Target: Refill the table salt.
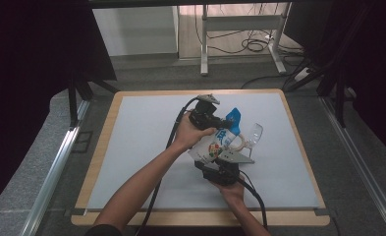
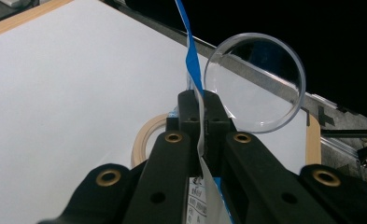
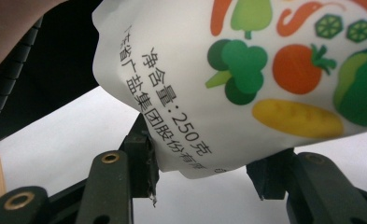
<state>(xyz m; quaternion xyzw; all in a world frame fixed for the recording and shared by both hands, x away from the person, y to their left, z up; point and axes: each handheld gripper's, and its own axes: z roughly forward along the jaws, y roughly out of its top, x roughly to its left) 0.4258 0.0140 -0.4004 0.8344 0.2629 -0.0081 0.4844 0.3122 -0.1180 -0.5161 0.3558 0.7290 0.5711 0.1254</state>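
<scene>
A salt pouch (image 1: 215,145), white with a blue top edge and printed vegetables, hangs in the air above the middle of the table (image 1: 131,147), held between two hand-held grippers. The left gripper (image 1: 228,122) has its fingers (image 2: 190,116) closed tight on the pouch's thin blue top seam, which runs up between them in the left gripper view. The right gripper (image 1: 220,164) sits under the bag; in the right gripper view its fingers (image 3: 141,149) stand apart on either side of the pouch's rounded bottom corner, the left one touching the film, the other just clear of it, so they are open and not yet clamped. Just beyond the pouch a clear wine glass (image 1: 254,133) lies on its side, its round mouth facing the left gripper's camera, and a roll of tape (image 2: 148,137) lies flat on the table beside it. The work appears to be tearing or opening the pouch at its top. To do that well, the lower fingers should probably close firmly on the bottom corner before any pull, so the bag cannot swing. The pull would best be slow and straight, away from the glass, since a sudden slip could knock it rolling or spill the salt.
</scene>
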